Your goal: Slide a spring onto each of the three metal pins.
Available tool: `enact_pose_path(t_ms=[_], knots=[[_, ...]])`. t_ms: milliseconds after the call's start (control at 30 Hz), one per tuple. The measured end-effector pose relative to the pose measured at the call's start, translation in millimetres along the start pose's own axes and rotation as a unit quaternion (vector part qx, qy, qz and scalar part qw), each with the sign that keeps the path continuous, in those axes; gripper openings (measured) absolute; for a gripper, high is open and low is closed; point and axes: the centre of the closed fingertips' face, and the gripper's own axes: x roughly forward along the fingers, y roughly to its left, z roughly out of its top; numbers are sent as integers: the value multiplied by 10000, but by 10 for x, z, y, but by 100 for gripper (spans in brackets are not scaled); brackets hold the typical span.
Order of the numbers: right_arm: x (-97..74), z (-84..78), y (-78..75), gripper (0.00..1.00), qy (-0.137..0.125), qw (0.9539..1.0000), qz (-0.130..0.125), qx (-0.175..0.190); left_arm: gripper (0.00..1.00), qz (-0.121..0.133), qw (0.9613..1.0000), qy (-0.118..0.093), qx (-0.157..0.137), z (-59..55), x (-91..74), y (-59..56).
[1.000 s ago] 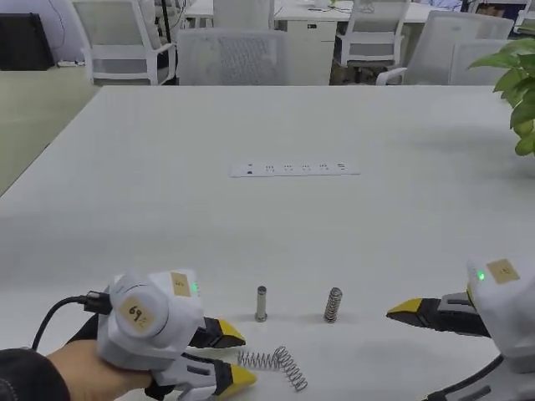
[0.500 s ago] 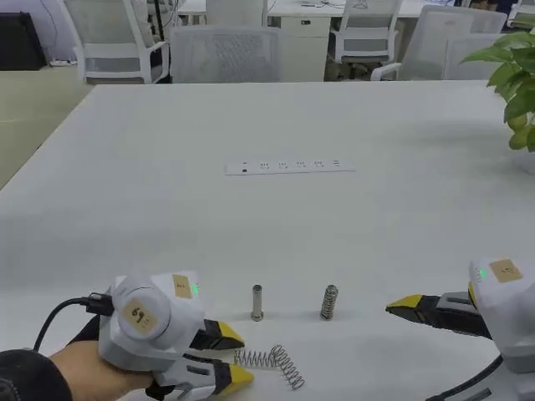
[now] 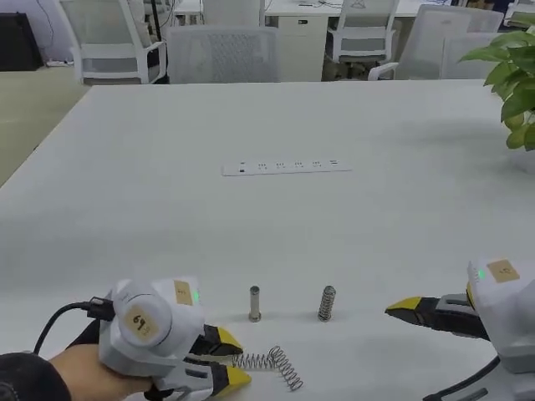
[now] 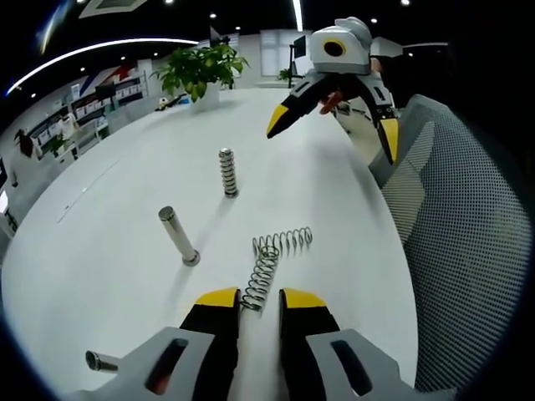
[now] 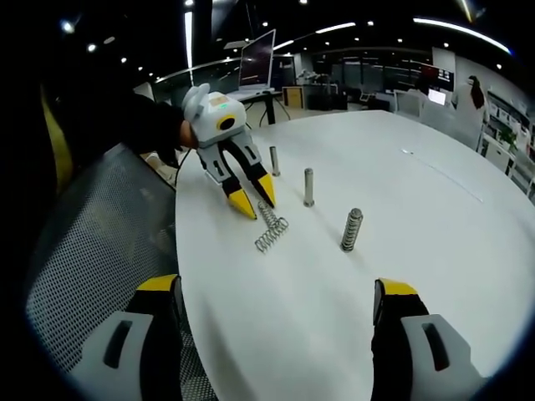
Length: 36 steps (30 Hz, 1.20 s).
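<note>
Narrow-gapped L claw round end of loose spring by bare pin, grip unclear; wide-open, empty R claw well apart from pin.

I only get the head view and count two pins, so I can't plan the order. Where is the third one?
Observer: The right gripper view shows the third pin standing upright and bare, close beside the left gripper.
Operator: Is the left gripper on a spring?
Observer: The left gripper view shows one end of a loose spring lying between its yellow tips. The jaws stand slightly apart, and I cannot tell whether they touch it.
Operator: Is the right gripper free?
Observer: Yes. In its own view the right gripper has its jaws wide apart, with only bare table between them.
</note>
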Motion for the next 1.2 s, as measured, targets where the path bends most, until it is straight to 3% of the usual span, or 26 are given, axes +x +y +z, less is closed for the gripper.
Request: enact_pose_path(t_ms=[467, 1200], knots=[[8, -27, -18, 94, 43, 9999, -32, 91, 3, 29, 9998, 40, 169, -8, -11, 0], [24, -24, -4, 93, 99, 9999, -8, 61, 3, 101, 9997, 17, 204, 10, -87, -13]])
